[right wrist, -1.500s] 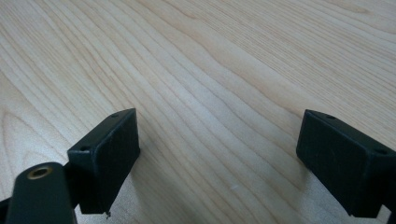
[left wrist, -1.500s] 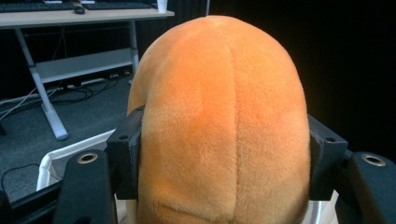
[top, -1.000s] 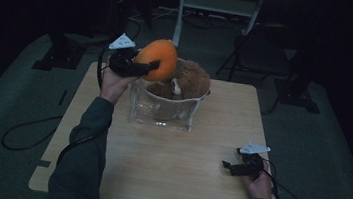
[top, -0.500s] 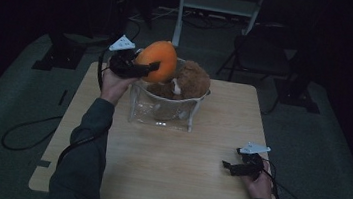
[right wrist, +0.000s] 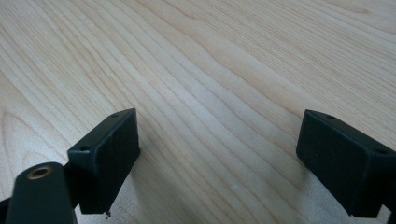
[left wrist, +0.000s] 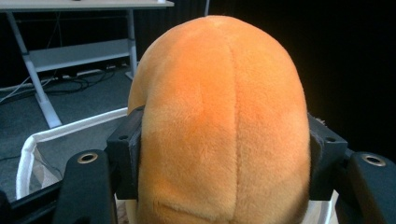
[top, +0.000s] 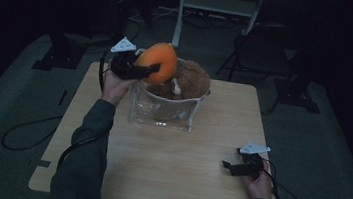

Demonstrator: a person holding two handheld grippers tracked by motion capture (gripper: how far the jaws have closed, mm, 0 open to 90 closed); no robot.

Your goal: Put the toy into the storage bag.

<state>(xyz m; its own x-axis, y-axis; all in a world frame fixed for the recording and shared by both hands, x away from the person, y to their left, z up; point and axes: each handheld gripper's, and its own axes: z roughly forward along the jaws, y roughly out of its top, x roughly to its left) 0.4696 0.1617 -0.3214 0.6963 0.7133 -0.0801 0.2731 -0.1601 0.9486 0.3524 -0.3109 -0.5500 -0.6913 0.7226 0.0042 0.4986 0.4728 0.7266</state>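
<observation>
An orange plush toy hangs over the left rim of a clear bag with white trim, my left gripper shut on it. In the left gripper view the orange plush bulges between both black pads, and the bag's white rim lies below. A brown plush toy sits inside the bag. My right gripper rests low on the wooden table at its near right; its jaws stand wide apart with nothing between them, above bare wood.
The bag stands at the table's far middle. A white table frame and black stands sit on the dark carpet beyond the table. Cables trail off the table's left side onto the floor.
</observation>
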